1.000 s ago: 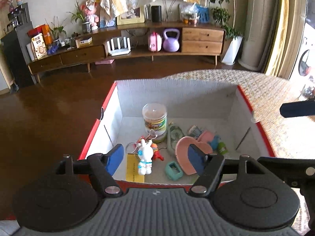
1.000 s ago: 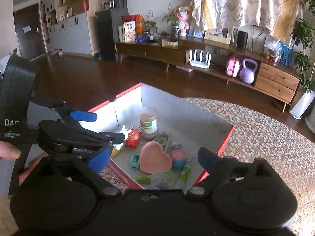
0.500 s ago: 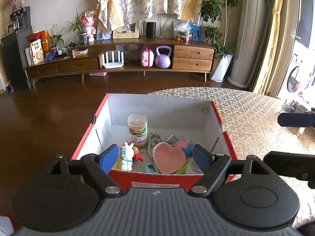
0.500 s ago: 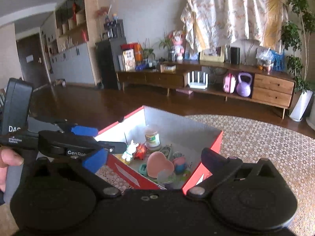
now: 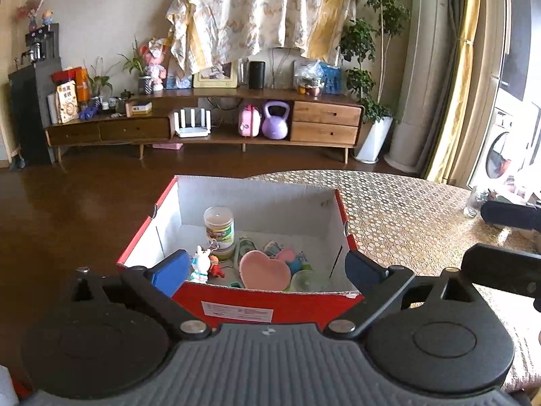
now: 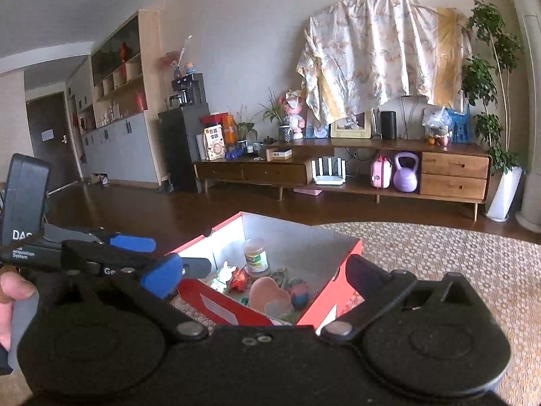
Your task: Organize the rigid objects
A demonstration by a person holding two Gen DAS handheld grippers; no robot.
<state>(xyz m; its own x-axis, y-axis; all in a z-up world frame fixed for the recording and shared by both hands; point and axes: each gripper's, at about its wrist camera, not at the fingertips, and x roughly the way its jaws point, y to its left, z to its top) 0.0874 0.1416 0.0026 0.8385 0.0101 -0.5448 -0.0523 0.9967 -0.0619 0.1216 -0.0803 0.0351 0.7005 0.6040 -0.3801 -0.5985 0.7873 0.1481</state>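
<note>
**Operator:** Both sets of jaws are empty. On my left gripper (image 5: 265,265) they are opening wider at this moment, with nothing pressed between the blue pads; only the near wall of the box shows in the gap behind them. On my right gripper (image 6: 260,275) they stand spread as wide as they go, holding nothing either.

**Supervisor:** Where are the objects?

**Operator:** All those I can see sit in the red cardboard box with the white inside (image 5: 270,304), at the centre of both views, on the desk with the honeycomb-patterned cloth (image 5: 405,209). Inside it, a clear plastic jar with a green label (image 5: 219,228) stands upright toward the back left. In front of it are a small white rabbit figure (image 5: 200,264) and a little red toy (image 5: 216,269) touching it. A pink heart-shaped dish (image 5: 265,269) lies near the front wall, with small teal and pink pieces crowded at its right.

**Supervisor:** So how far along are you?

**Operator:** Near the end, I judge. Nothing loose shows on the patterned cloth around the box, and both grippers hang short of it, outside its walls.

**Supervisor:** Anything left?

**Operator:** Possibly tidying inside; the small pieces are heaped, not sorted. A clear glass jar (image 5: 475,203) stands at the right edge of the left view, and I cannot tell whether it belongs to the job. Parts of the desk lie outside both views.
</note>
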